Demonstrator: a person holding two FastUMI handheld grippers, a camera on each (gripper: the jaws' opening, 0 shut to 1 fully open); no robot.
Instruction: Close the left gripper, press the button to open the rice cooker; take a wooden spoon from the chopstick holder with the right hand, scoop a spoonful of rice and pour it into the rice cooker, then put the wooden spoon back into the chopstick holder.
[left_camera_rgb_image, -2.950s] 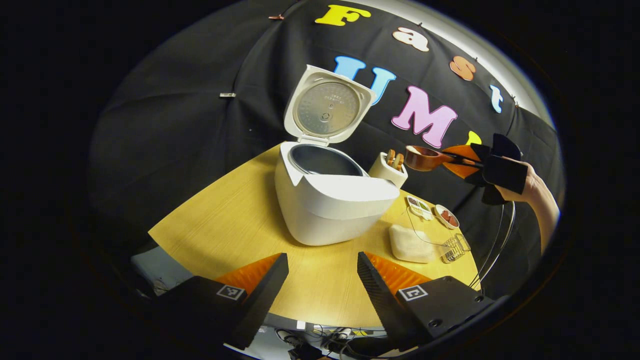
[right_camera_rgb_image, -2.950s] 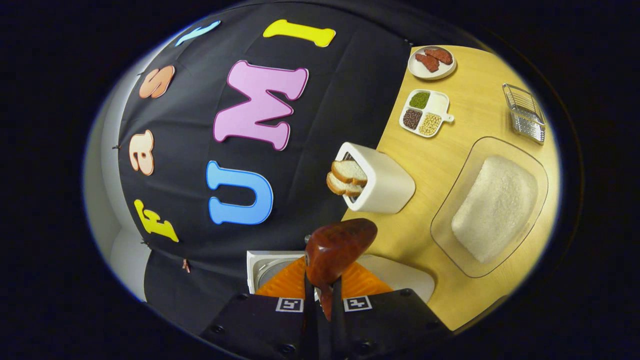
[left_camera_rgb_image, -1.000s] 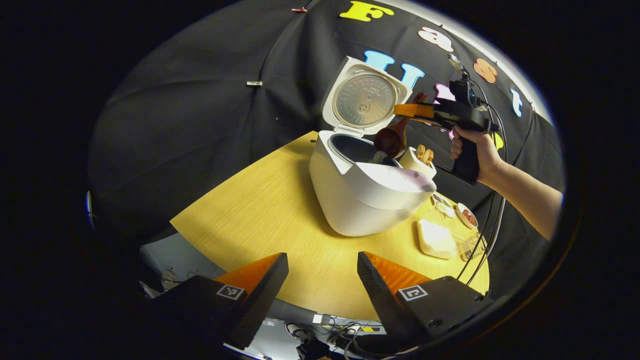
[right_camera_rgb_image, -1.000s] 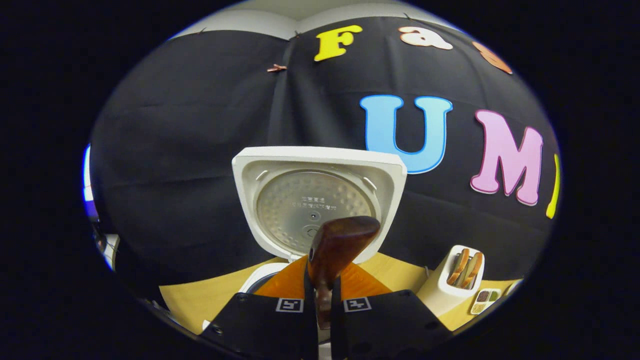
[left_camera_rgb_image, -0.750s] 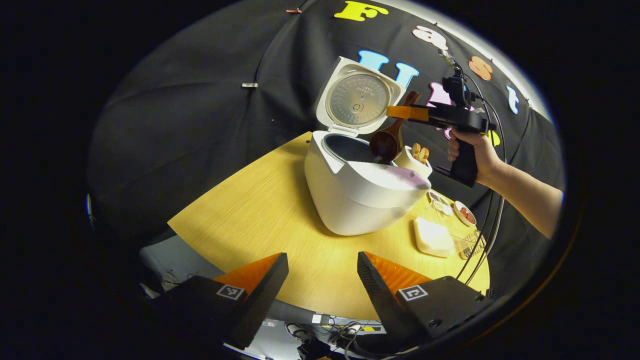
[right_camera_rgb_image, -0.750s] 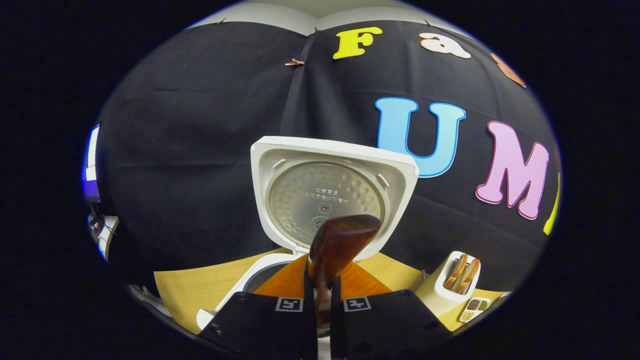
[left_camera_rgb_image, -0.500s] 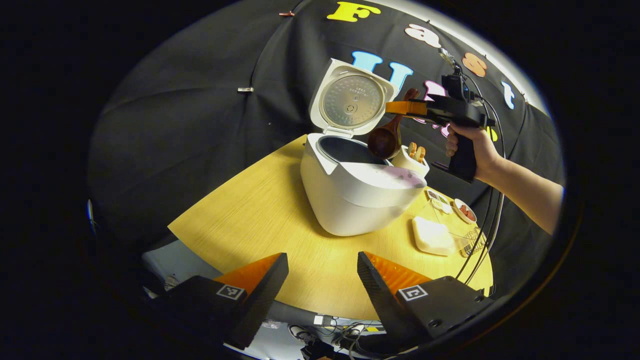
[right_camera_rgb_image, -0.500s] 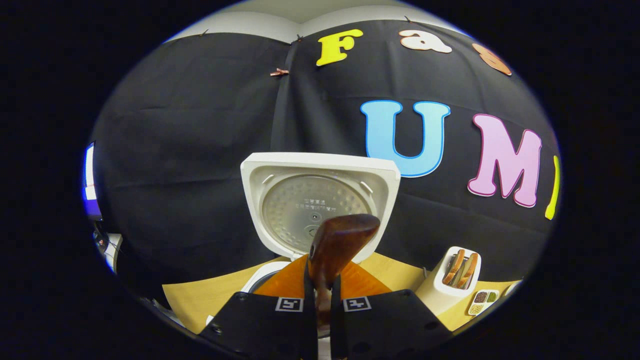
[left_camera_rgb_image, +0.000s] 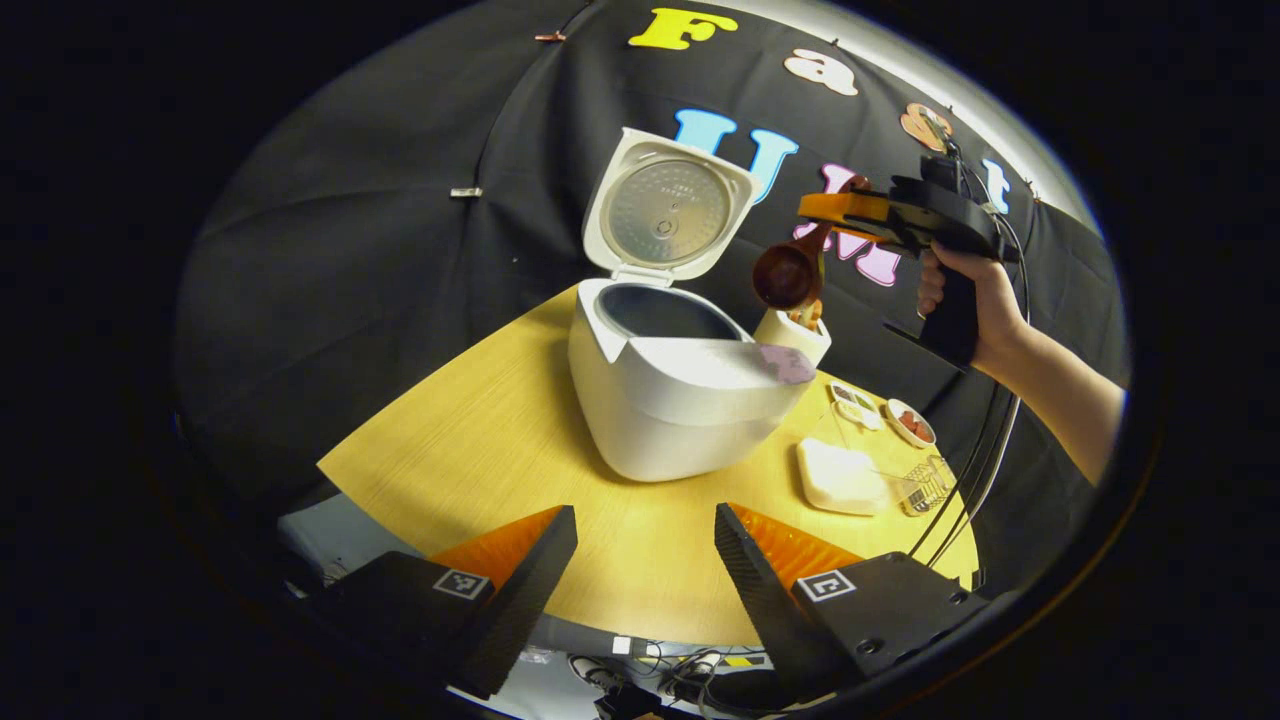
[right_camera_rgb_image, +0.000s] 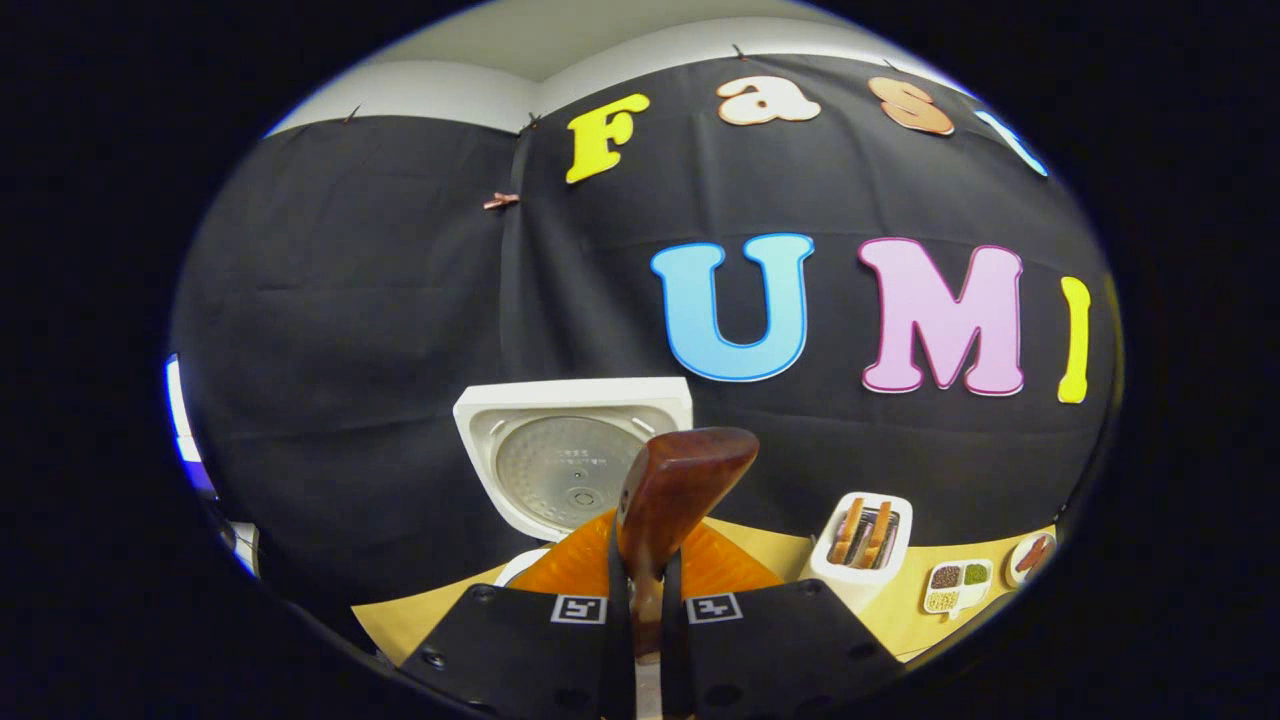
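The white rice cooker (left_camera_rgb_image: 660, 400) stands on the table with its lid (left_camera_rgb_image: 670, 210) up and the dark inner pot showing. A hand holds my right gripper (left_camera_rgb_image: 812, 208) to the cooker's right, shut on the wooden spoon (left_camera_rgb_image: 787, 275), whose bowl hangs down just above the white chopstick holder (left_camera_rgb_image: 795, 338). In the right gripper view the spoon (right_camera_rgb_image: 675, 490) sticks up from my right gripper (right_camera_rgb_image: 645, 600), with the lid (right_camera_rgb_image: 570, 450) behind it and the holder (right_camera_rgb_image: 865, 545) to the right. My left gripper (left_camera_rgb_image: 645, 540) stands open near the table's front edge, holding nothing.
A clear container of rice (left_camera_rgb_image: 845, 475) lies right of the cooker, with a wire basket (left_camera_rgb_image: 930, 485) beside it. A divided dish (right_camera_rgb_image: 955, 585) and a small plate (right_camera_rgb_image: 1035, 555) sit behind them. Cables hang from the right gripper. The wooden table (left_camera_rgb_image: 480, 440) has bare room left of the cooker.
The right gripper has carried the spoon from over the cooker's pot up and to the right, to above the chopstick holder. The left gripper stays open and has drifted slightly.
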